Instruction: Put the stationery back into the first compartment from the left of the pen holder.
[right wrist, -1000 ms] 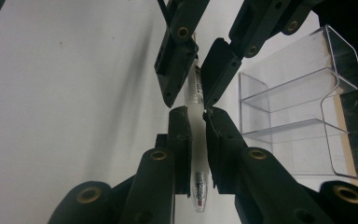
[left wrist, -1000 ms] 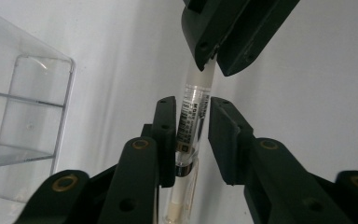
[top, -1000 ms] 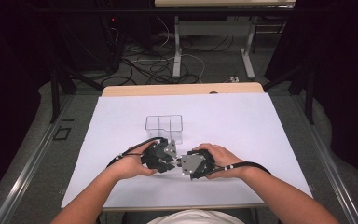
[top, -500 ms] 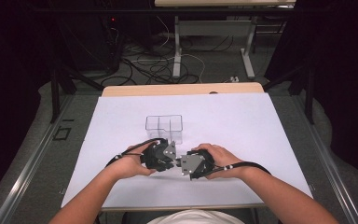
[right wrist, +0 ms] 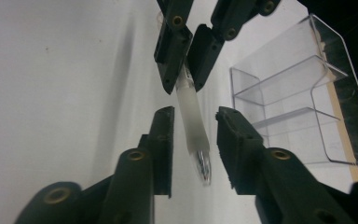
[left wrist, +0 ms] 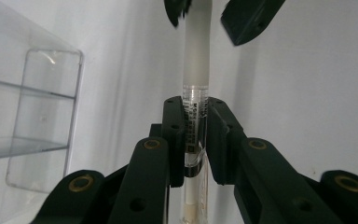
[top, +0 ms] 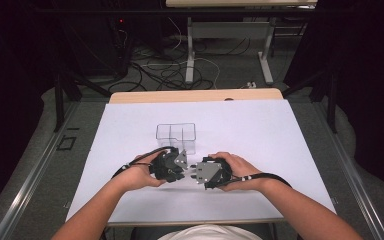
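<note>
Left gripper (left wrist: 196, 135) clamped the clear barrel of a pen (left wrist: 196, 70), its long axis running straight toward the right gripper (right wrist: 193, 135), whose just-opened jaws flanked the frosted cap untouching.

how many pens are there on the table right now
1. The pen is held above the table by the left gripper, its tip between the open jaws of the right gripper. None in the clear box.

Clear plastic organizer (top: 176, 136) w/ compartments on white table (top: 260, 130); cables (top: 170, 70) on floor behind.
</note>
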`<action>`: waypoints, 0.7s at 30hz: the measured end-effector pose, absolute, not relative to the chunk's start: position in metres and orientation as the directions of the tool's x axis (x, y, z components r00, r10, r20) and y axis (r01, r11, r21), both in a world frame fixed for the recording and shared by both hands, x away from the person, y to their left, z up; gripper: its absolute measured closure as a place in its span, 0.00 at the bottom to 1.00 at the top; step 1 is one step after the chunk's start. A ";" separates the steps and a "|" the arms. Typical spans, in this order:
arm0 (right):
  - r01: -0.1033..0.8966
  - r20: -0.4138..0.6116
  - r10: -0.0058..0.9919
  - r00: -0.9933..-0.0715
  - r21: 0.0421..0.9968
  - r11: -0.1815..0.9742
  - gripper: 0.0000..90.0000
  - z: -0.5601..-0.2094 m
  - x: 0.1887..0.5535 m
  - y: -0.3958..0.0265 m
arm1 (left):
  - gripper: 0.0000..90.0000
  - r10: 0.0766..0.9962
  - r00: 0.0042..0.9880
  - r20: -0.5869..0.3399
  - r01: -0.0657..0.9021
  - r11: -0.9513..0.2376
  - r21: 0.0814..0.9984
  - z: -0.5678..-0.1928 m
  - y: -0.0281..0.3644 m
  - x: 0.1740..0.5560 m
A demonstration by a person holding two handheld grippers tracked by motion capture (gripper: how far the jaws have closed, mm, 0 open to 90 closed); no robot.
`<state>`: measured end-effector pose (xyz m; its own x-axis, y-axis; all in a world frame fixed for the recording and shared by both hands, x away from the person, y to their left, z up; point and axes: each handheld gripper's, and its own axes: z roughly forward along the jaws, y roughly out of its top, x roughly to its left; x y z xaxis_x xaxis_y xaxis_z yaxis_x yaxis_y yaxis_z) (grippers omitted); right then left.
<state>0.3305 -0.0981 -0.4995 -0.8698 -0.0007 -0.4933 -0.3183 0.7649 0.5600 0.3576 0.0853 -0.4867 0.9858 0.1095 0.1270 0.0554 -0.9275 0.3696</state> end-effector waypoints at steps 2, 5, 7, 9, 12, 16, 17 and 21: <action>-0.303 -0.489 0.017 -0.872 0.567 0.766 0.66 -0.498 0.332 -0.100 | 0.88 0.129 0.983 0.128 0.073 -0.926 0.371 -0.486 0.087 0.359; -0.259 -0.467 0.058 -0.882 0.584 0.770 0.58 -0.497 0.334 -0.102 | 0.88 0.154 0.981 0.118 0.100 -0.922 0.374 -0.484 0.090 0.361; -0.230 -0.452 0.081 -0.888 0.592 0.772 0.51 -0.498 0.335 -0.103 | 0.88 0.177 0.977 0.118 0.120 -0.918 0.379 -0.482 0.092 0.362; -0.204 -0.446 0.110 -0.888 0.597 0.776 0.49 -0.500 0.337 -0.104 | 0.88 0.203 0.972 0.115 0.143 -0.907 0.395 -0.481 0.094 0.363; -0.155 -0.418 0.165 -0.893 0.631 0.761 0.42 -0.503 0.341 -0.108 | 0.88 0.225 0.968 0.116 0.162 -0.903 0.397 -0.478 0.098 0.365; -0.090 -0.395 0.234 -0.888 0.650 0.755 0.38 -0.508 0.346 -0.115 | 0.88 0.273 0.956 0.104 0.206 -0.881 0.425 -0.475 0.101 0.369; -0.061 -0.388 0.270 -0.881 0.660 0.749 0.36 -0.510 0.349 -0.120 | 0.88 0.288 0.952 0.100 0.218 -0.872 0.439 -0.474 0.103 0.371; -0.009 -0.357 0.326 -0.875 0.686 0.727 0.27 -0.512 0.352 -0.125 | 0.88 0.329 0.942 0.074 0.253 -0.836 0.486 -0.469 0.106 0.376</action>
<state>0.3522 -0.1246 -0.5122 -0.8755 0.3259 -0.3568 -0.0088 0.7275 0.6861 0.3758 0.1063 -0.4693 0.9415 0.3286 0.0745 0.2534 -0.8363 0.4863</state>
